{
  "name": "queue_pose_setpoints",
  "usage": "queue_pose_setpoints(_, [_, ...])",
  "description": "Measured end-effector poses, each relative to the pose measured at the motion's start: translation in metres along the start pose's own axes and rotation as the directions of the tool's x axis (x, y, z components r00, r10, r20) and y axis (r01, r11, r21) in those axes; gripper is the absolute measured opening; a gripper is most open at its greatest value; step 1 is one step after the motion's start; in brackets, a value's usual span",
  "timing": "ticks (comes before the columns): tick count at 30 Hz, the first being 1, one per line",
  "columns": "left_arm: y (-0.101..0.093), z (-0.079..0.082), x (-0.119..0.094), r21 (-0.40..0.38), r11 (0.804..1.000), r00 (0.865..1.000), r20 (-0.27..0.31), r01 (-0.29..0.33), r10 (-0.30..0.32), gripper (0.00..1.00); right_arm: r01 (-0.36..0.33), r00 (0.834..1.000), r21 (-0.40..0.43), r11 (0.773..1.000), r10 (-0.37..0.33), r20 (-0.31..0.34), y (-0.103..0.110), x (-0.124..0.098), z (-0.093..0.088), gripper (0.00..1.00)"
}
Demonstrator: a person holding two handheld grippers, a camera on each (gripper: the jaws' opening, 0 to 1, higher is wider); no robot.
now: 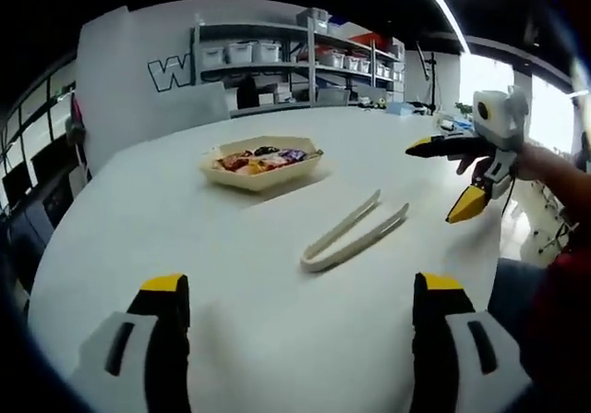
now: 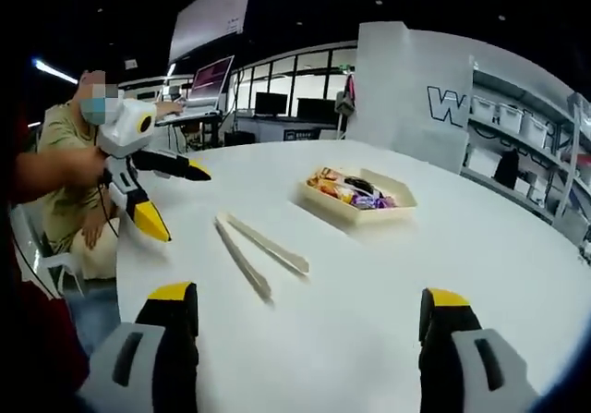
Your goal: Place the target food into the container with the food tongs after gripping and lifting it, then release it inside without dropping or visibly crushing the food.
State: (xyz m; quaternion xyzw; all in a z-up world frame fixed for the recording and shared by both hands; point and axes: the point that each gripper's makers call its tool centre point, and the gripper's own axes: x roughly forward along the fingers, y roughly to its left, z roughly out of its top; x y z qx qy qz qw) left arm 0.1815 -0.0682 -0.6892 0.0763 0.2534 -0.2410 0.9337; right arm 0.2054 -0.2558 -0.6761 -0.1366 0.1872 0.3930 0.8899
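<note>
Cream tongs (image 1: 354, 232) lie open on a white table (image 1: 231, 284), near a tan tray (image 1: 261, 175) of wrapped snacks (image 1: 263, 160).

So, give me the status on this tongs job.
Nothing is done yet. The food tongs lie untouched on the white table, apart from the tray of wrapped snacks. Both tools are open and empty: the left tool and the right tool. Still left: picking up the tongs, gripping food, and moving it.
</note>
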Motion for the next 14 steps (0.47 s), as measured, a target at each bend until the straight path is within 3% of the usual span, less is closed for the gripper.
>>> queue_pose_setpoints(3, [0.001,-0.008,0.0,0.022,1.0,0.999,-0.044,-0.013,0.014,0.99,0.008,1.0,0.014,1.0,-0.007,-0.01,-0.001,-0.004,-0.001,0.99])
queue_pose_setpoints(10, [0.0,-0.004,-0.005,0.003,1.0,1.0,-0.011,-0.01,0.01,0.99,0.012,1.0,0.025,1.0,-0.012,-0.014,-0.002,-0.009,-0.003,0.99])
queue_pose_setpoints(14, [-0.005,0.013,-0.005,0.081,0.997,0.993,0.113,0.005,-0.014,0.93,0.019,1.0,0.034,0.999,-0.019,-0.006,-0.003,-0.011,-0.002,0.99])
